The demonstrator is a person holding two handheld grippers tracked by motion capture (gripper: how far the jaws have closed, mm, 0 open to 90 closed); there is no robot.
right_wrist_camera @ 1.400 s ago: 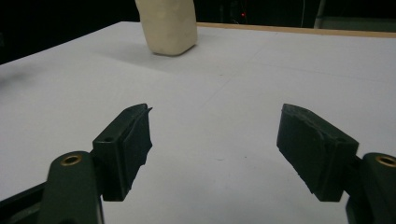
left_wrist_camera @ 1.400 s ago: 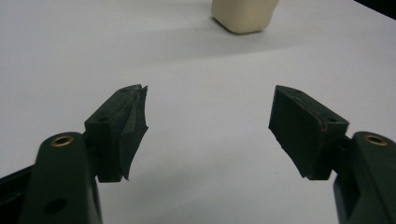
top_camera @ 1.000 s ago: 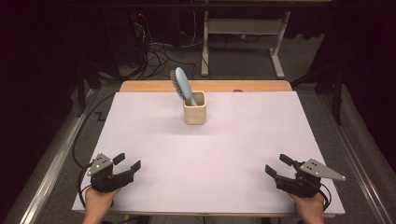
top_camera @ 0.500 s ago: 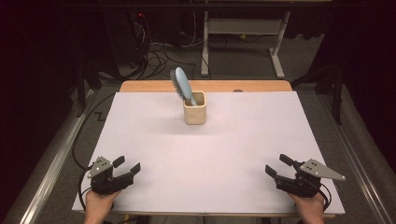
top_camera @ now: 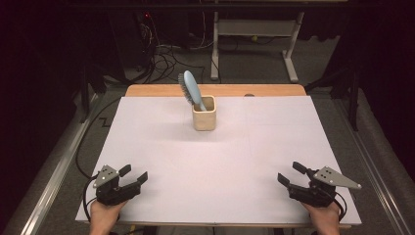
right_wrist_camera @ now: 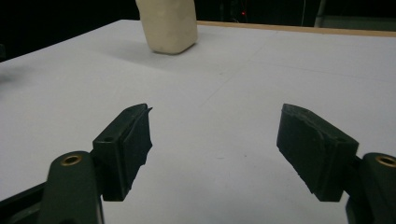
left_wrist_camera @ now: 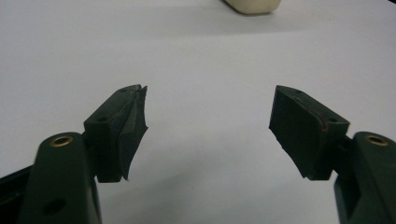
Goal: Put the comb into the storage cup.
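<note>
You rest each hand-held gripper, left point(top_camera: 131, 179) and right point(top_camera: 288, 175), released and empty at the desk's point(top_camera: 220, 161) near edge, well apart from the brush point(top_camera: 191, 89) leaning upright in its cup point(top_camera: 204, 116), handle down, ready for lifting

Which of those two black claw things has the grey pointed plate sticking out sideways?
The right gripper, at the table's near right corner: its grey three-cornered plate juts outward. The left gripper's plate is smaller and stays over its body.
</note>
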